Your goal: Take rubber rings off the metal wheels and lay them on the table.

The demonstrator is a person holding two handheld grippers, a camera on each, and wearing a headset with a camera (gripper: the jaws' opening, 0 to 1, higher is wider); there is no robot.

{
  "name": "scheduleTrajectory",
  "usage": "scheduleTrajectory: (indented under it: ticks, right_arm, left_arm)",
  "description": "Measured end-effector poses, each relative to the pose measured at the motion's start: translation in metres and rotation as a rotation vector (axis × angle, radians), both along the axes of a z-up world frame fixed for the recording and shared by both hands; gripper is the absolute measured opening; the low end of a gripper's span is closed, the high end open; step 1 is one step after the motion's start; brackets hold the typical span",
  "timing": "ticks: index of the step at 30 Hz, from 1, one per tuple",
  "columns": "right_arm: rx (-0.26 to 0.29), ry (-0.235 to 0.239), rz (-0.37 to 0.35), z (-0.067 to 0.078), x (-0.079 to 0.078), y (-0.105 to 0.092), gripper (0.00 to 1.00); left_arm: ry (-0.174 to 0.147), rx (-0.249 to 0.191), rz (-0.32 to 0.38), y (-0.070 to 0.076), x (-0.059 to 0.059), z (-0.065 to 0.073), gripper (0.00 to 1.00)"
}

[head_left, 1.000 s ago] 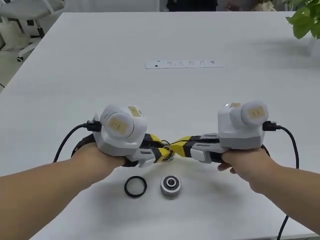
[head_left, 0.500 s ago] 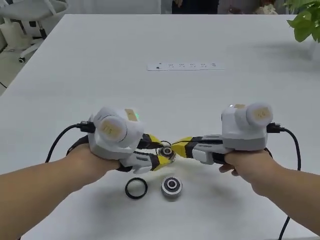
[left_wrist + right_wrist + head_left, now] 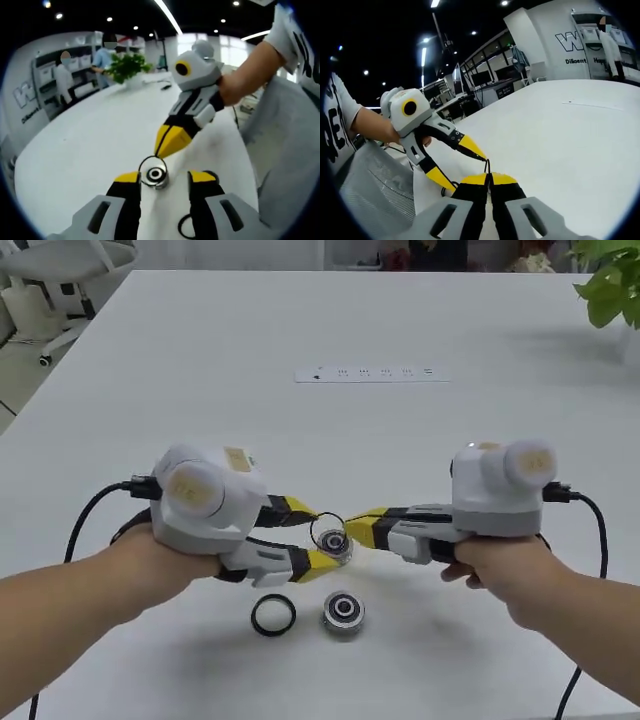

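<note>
L gripper [image 3: 317, 536], level, jaws spread, has the metal wheel [image 3: 155, 175] between its tips; R gripper [image 3: 352, 527], level & facing it, is clamped on the rubber ring [image 3: 150, 158] at that wheel, w/ a loose ring [image 3: 271, 614] + 2nd wheel [image 3: 343, 610] just nearside of both tips.

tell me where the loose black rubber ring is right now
In the head view the loose rubber ring lies flat on the table near its front edge, just left of a metal wheel and nearer the person than the left gripper.
</note>
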State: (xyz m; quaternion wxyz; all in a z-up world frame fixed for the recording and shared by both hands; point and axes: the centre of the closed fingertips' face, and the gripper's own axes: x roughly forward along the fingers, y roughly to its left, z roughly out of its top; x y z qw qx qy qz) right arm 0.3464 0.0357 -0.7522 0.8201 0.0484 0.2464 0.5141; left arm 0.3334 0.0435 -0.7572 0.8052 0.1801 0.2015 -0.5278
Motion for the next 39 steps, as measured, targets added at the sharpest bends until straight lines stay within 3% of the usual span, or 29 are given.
scheduleTrajectory:
  ticks: [17, 39]
  right_arm:
    - [0.016, -0.005, 0.010, 0.007, 0.001, -0.002, 0.00]
    - [0.022, -0.023, 0.057, 0.020, -0.016, 0.009, 0.00]
  left_arm:
    - [0.005, -0.021, 0.025, 0.020, -0.010, 0.010, 0.54]
    - [-0.008, -0.040, 0.049, 0.049, -0.029, 0.026, 0.66]
